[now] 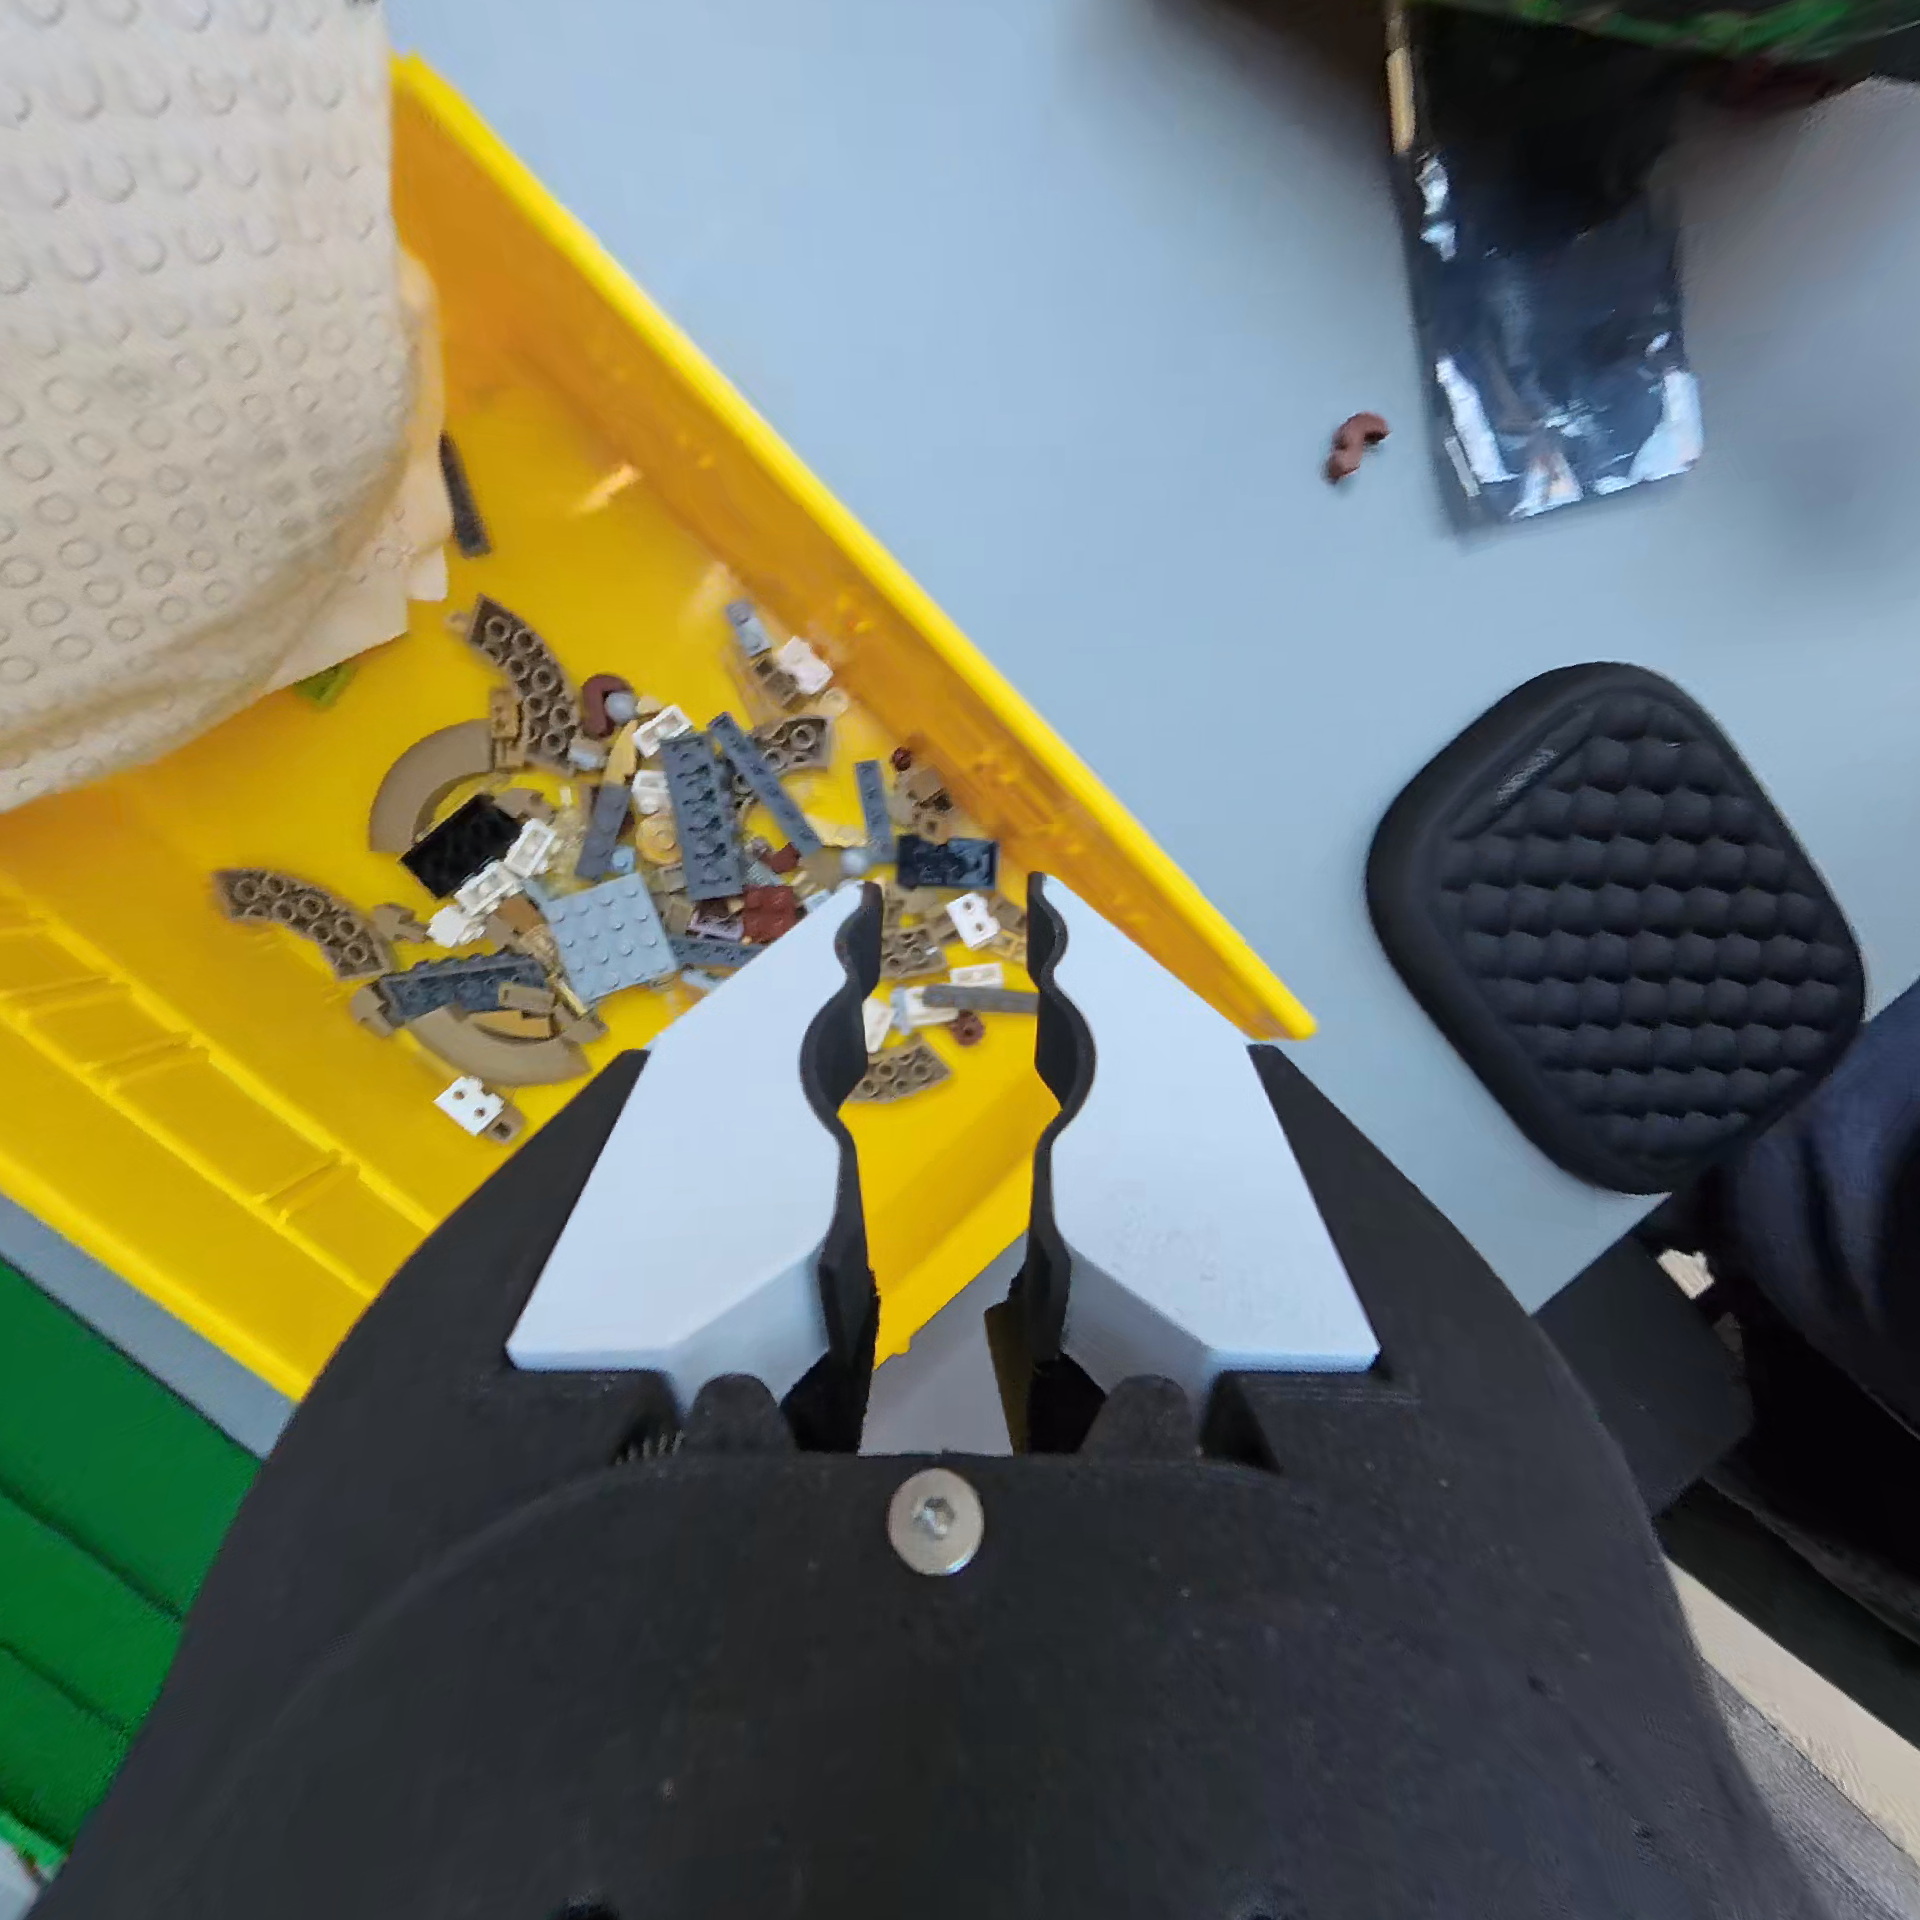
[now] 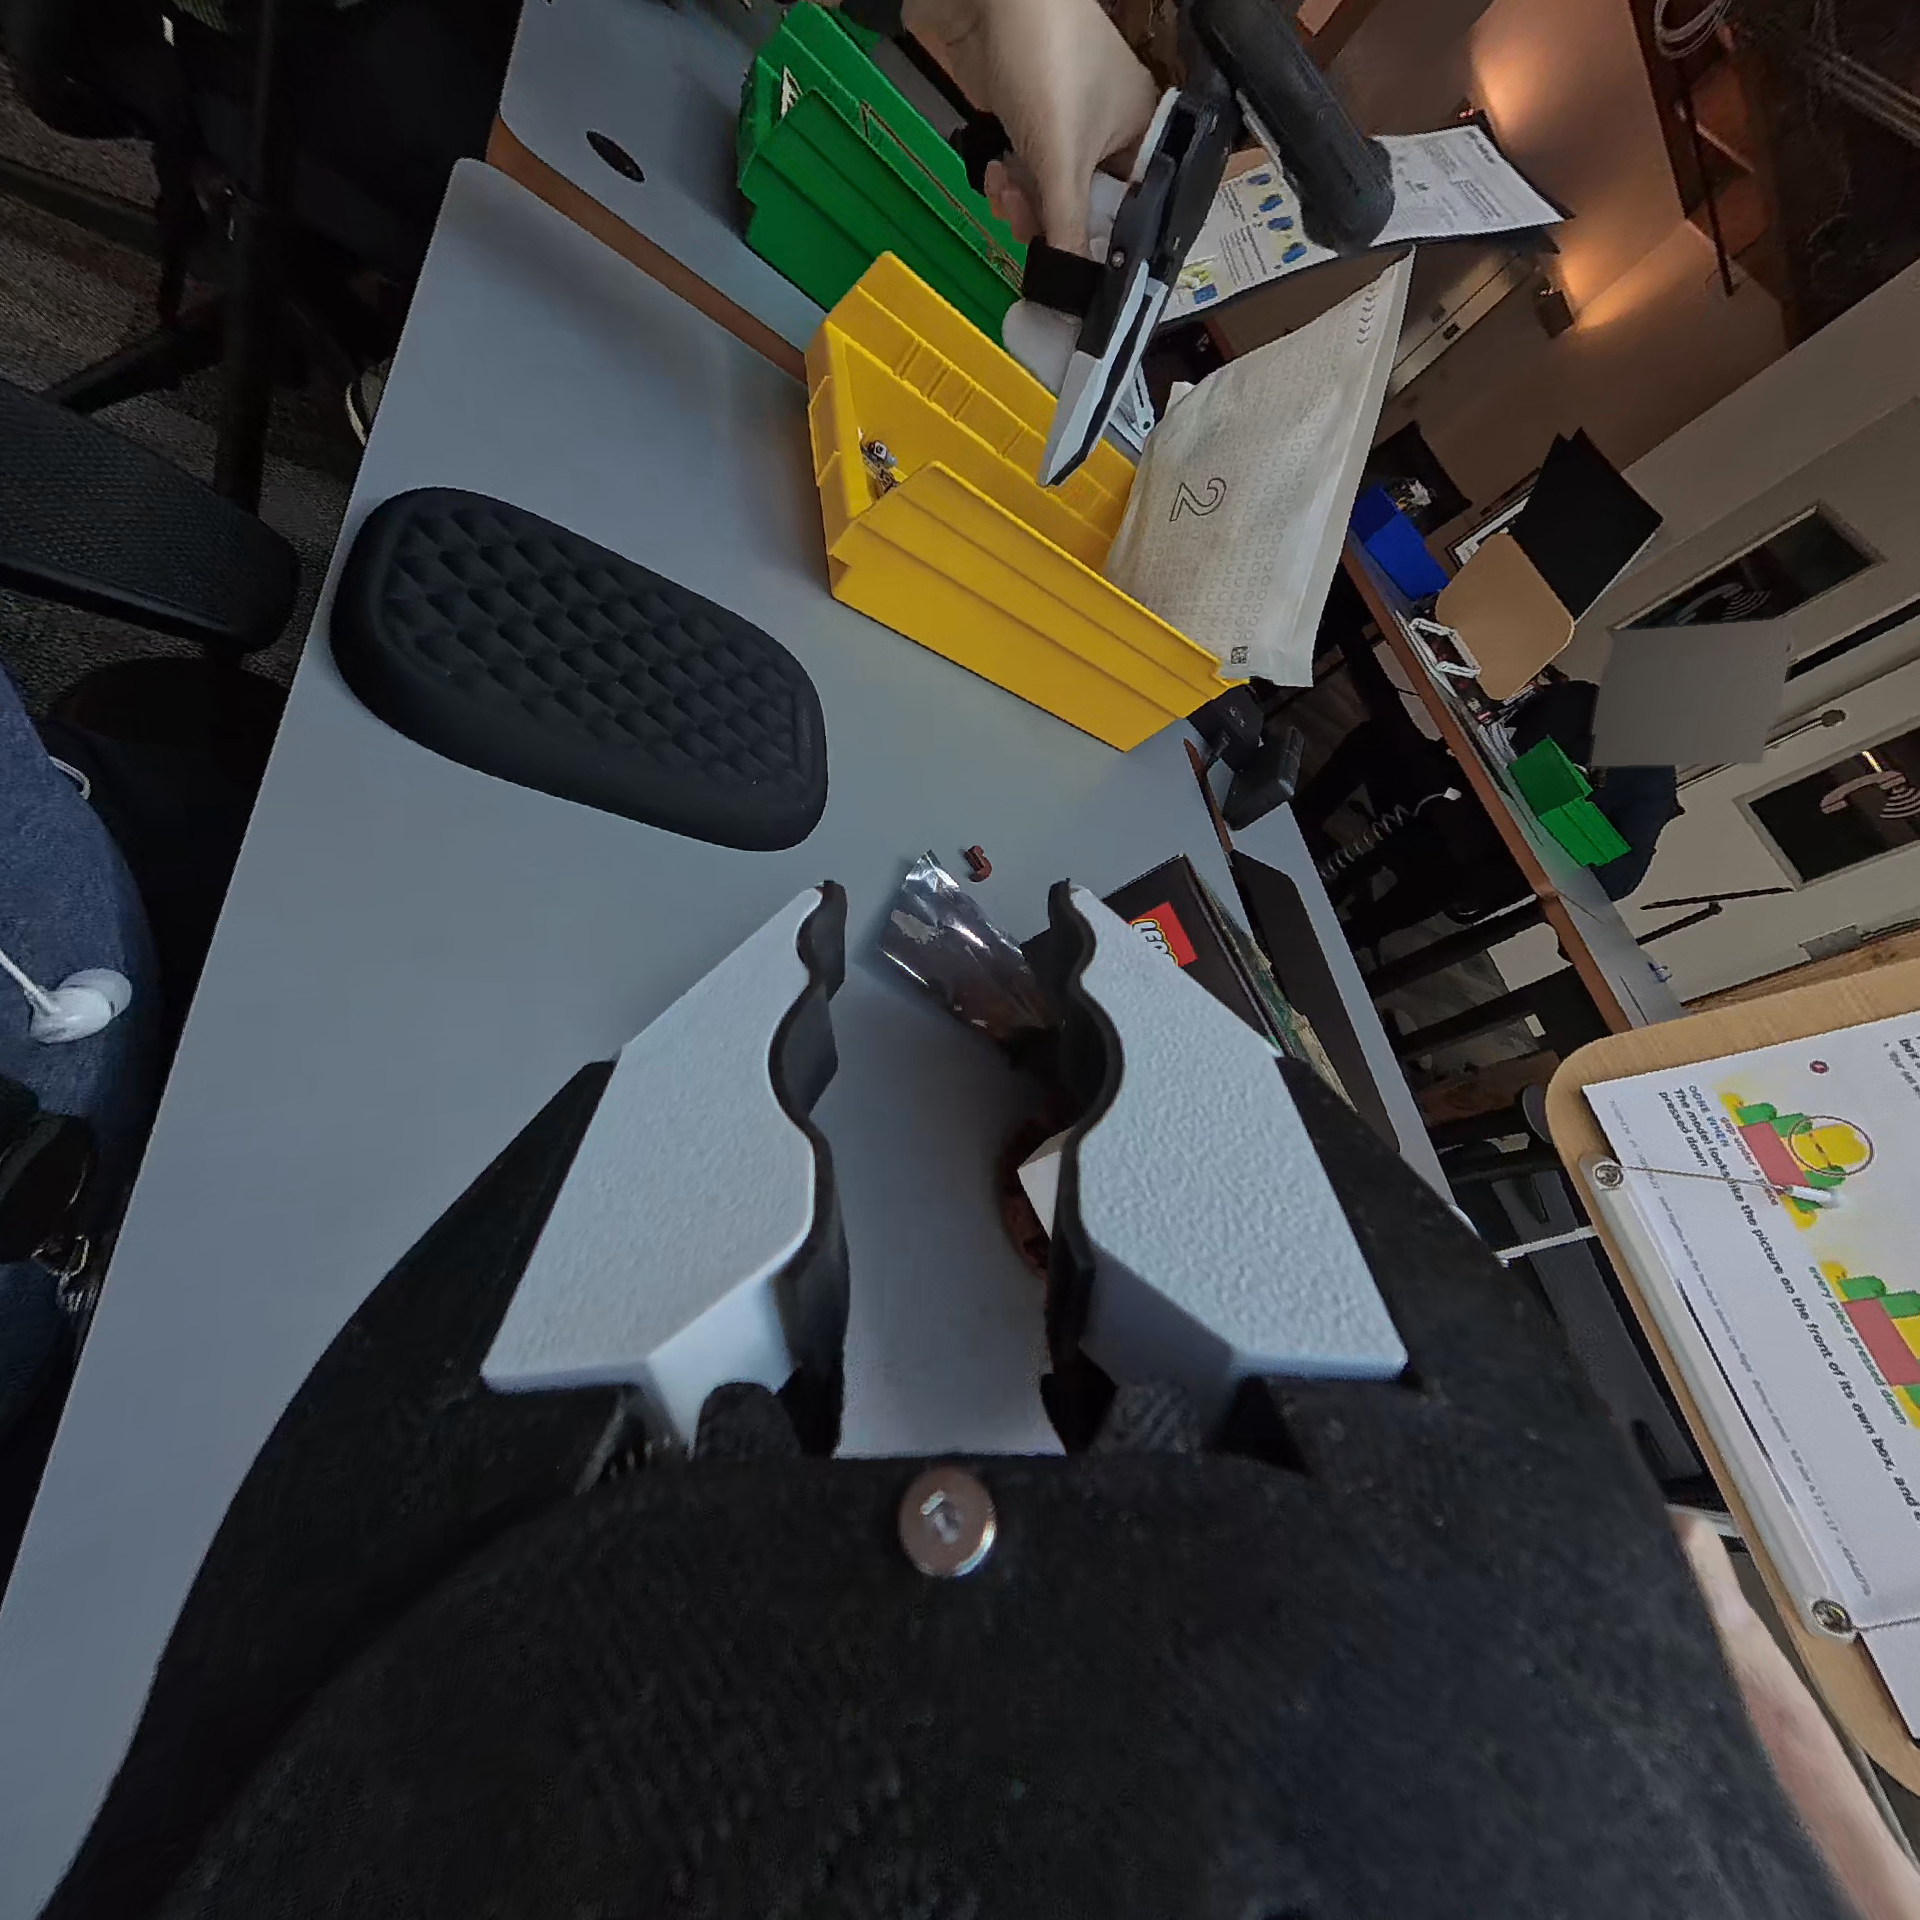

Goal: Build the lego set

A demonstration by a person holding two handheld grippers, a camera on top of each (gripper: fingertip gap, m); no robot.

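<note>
The left gripper (image 1: 951,894), jaws narrowly apart and empty, hangs over loose bricks (image 1: 665,862) corralled in the yellow bin (image 1: 883,582); the right gripper (image 2: 940,899), likewise apart, probably targets the foil bag (image 2: 956,956) near the desk's (image 2: 499,935) far edge.

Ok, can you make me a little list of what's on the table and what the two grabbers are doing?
table: grey
yellow tray: holds a pile of small bricks
paper bag: leaning over the tray
loose brown piece: on the table
black cushion: beside the tray
left gripper: open, above the bricks
right gripper: open, empty
</note>
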